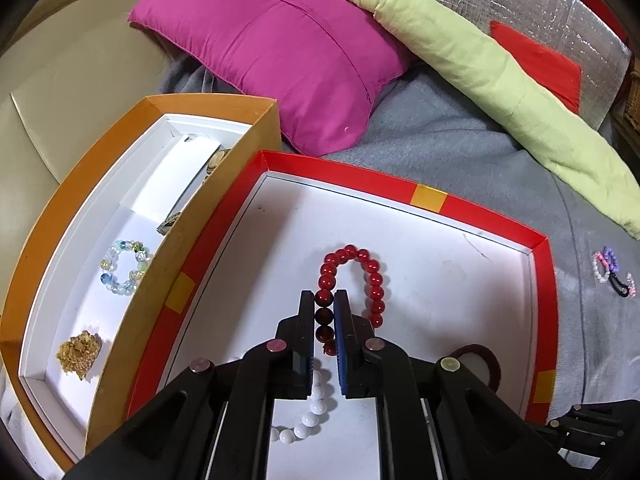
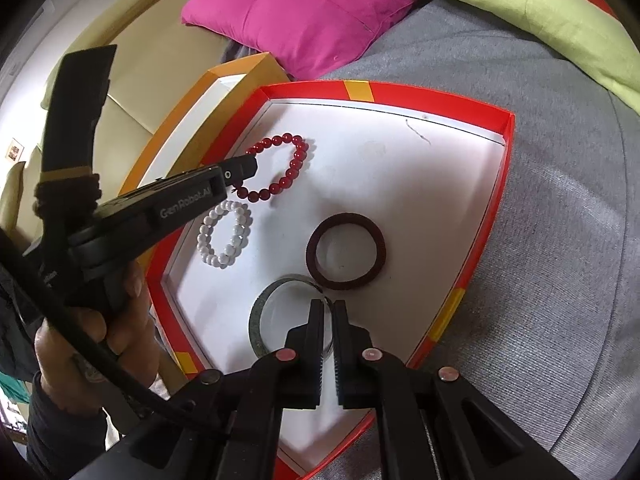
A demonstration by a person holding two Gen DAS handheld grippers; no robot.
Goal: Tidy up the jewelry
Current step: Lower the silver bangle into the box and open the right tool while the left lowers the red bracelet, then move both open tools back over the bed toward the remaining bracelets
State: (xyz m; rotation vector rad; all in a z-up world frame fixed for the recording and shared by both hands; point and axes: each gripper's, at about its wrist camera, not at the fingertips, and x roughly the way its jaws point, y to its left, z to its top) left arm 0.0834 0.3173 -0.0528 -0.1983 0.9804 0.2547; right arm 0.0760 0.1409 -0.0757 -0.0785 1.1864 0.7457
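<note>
My left gripper (image 1: 324,300) is shut on the red bead bracelet (image 1: 352,280), which lies in the red-rimmed tray (image 1: 400,184); the bracelet also shows in the right wrist view (image 2: 288,168). A white bead bracelet (image 2: 226,236) lies just beneath it. My right gripper (image 2: 328,308) is shut on the rim of a grey-green bangle (image 2: 260,316) in the same tray (image 2: 496,208). A dark maroon hair band (image 2: 346,252) lies beside the bangle. The orange box (image 1: 120,208) to the left holds a pale glass-bead bracelet (image 1: 124,268) and a gold cluster piece (image 1: 78,354).
A magenta cushion (image 1: 276,48) and a light green rolled cloth (image 1: 500,92) lie behind the boxes on a grey blanket (image 1: 440,136). Small pink, purple and black hair ties (image 1: 612,272) lie on the blanket to the right of the tray.
</note>
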